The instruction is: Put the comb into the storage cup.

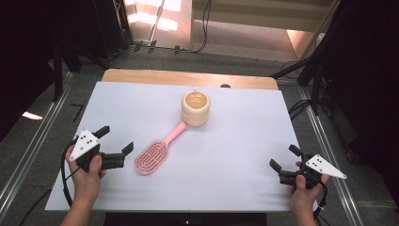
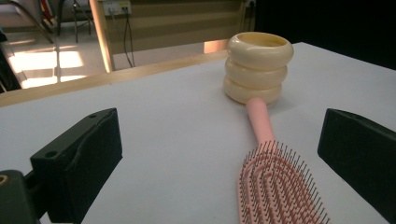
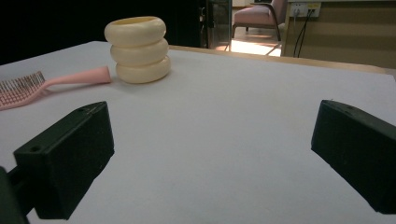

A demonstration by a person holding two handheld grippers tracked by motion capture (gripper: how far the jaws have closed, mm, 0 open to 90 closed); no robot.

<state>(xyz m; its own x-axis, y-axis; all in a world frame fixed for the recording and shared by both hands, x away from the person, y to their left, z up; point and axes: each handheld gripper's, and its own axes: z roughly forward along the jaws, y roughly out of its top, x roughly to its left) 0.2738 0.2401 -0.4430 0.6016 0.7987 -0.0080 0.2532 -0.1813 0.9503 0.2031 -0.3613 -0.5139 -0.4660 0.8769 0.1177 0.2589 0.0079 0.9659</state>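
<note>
- The pink hairbrush (image 1: pixel 154 154) lies bristles-up mid-tabletop, its handle tip touching the cream ringed cup (image 1: pixel 195 108).
- The left gripper (image 1: pixel 115 141), jaws spread and empty, sits just beside the brush head.
- The right gripper (image 1: pixel 284 157), jaws likewise parted, is well apart.
- A white sheet covers the wooden tabletop (image 1: pixel 188 77); grey floor and cables lie around it.

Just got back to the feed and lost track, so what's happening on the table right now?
A person holds a gripper in each hand over a white table. The left gripper is open and sits right beside the bristle head of a pink hairbrush, which lies flat with its handle tip against a cream ribbed cup. The right gripper, also open, is off by the table's right edge, away from both. Nothing is gripped yet.
</note>
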